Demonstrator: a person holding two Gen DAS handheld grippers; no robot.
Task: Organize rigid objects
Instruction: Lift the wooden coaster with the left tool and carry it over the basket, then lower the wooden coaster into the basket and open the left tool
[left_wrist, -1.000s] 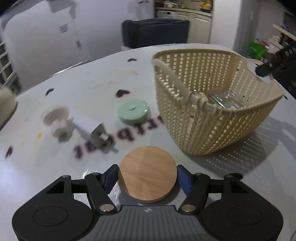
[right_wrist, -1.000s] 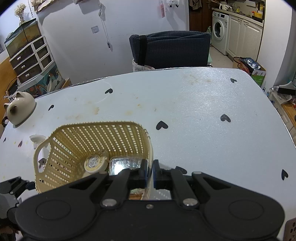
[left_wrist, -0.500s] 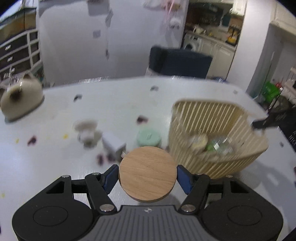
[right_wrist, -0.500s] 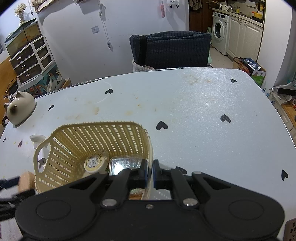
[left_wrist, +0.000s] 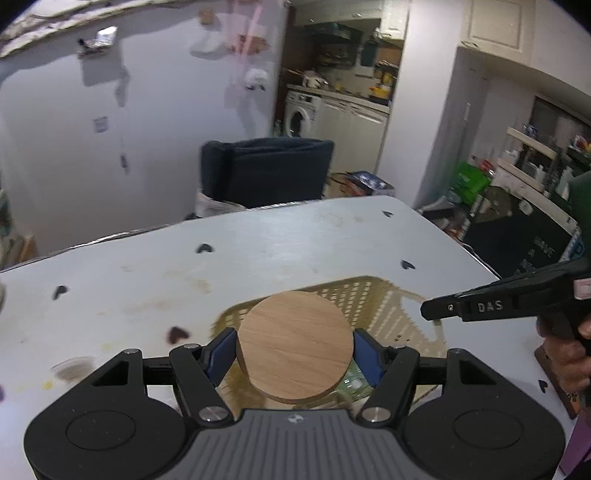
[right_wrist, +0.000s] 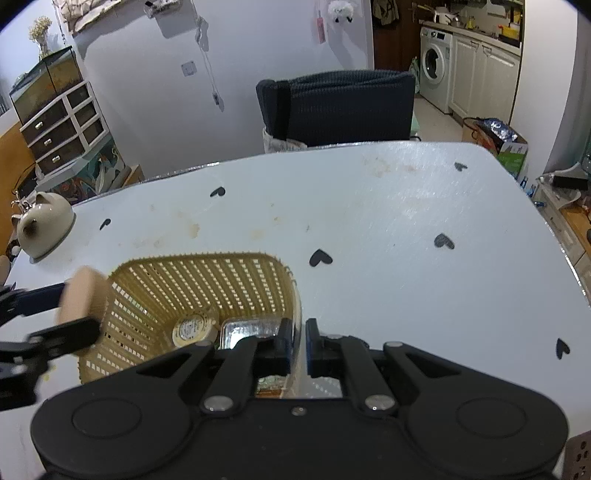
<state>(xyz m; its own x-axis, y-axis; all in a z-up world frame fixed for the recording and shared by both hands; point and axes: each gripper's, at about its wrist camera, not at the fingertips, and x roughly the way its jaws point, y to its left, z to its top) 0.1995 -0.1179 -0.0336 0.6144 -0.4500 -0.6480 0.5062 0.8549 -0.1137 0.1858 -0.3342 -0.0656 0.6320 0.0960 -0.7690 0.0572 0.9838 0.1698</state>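
Observation:
My left gripper (left_wrist: 293, 354) is shut on a round wooden disc (left_wrist: 293, 343) and holds it in the air over the left rim of the cream woven basket (left_wrist: 391, 314). In the right wrist view the disc (right_wrist: 83, 299) and left gripper (right_wrist: 59, 314) show at the basket's left wall. My right gripper (right_wrist: 298, 347) is shut on the basket's right rim (right_wrist: 295, 295). Inside the basket lie a round tin (right_wrist: 190, 328) and a foil-topped pack (right_wrist: 251, 328). The right gripper also shows in the left wrist view (left_wrist: 480, 306).
The white table (right_wrist: 388, 229) has black heart marks. A cream teapot (right_wrist: 44, 221) stands at the far left edge. A dark chair (right_wrist: 336, 107) is behind the table. A blurred small object (left_wrist: 72, 369) lies left of the basket.
My left gripper has lifted the disc off the table and carried it right, up over the basket's edge. The right gripper has stayed clamped on the basket rim.

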